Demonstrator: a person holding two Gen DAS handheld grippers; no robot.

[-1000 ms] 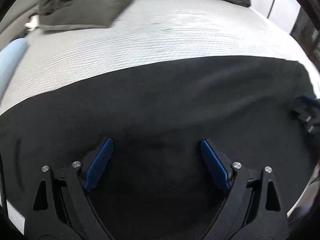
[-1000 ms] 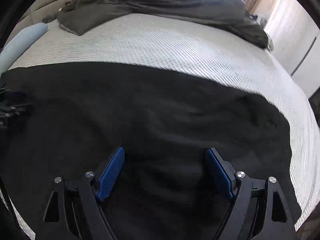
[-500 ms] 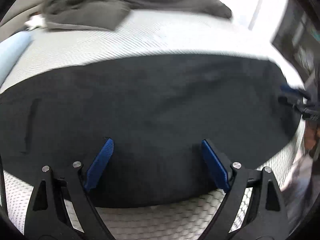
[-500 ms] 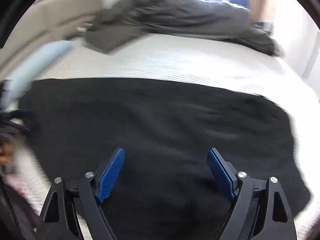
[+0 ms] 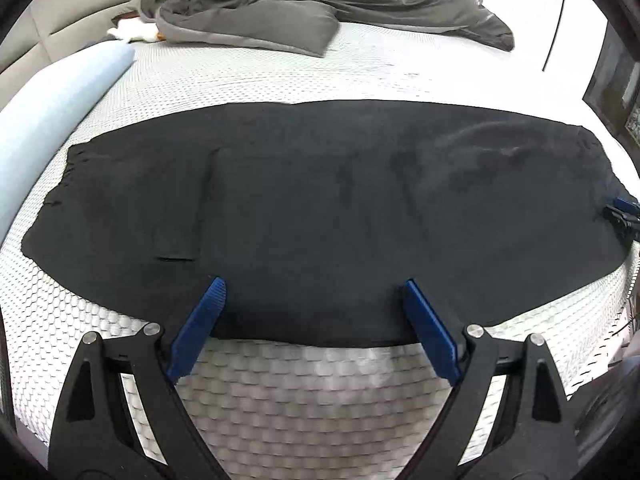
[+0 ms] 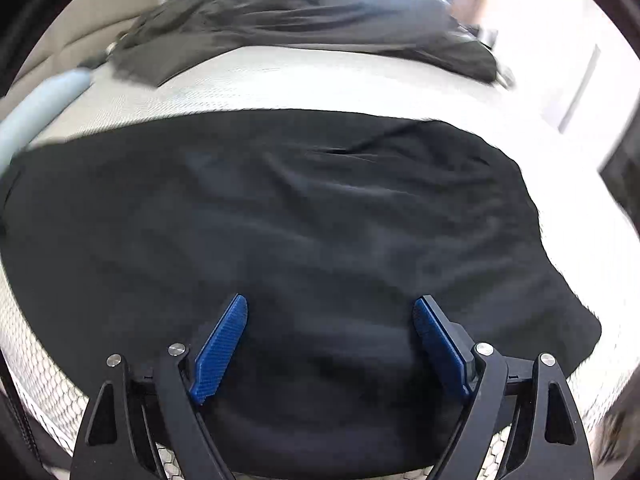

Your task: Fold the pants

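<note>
Black pants (image 5: 320, 208) lie flat and spread sideways across the near part of a white mattress (image 5: 304, 392); they also fill the right wrist view (image 6: 280, 232). My left gripper (image 5: 314, 288) is open and empty, above the pants' near edge. My right gripper (image 6: 330, 306) is open and empty, over the pants' right portion. The right gripper's tips show at the far right of the left wrist view (image 5: 624, 216), beside the pants' right end.
A crumpled dark grey duvet (image 5: 320, 4) lies at the far side of the bed. A light blue bolster (image 5: 52, 104) lies along the left edge. A beige headboard (image 5: 68, 4) stands at the back left. The mattress edge falls off at the right.
Both grippers have pulled back and up from the pants, staying open. The whole garment and the mattress's near edge are now in the left wrist view.
</note>
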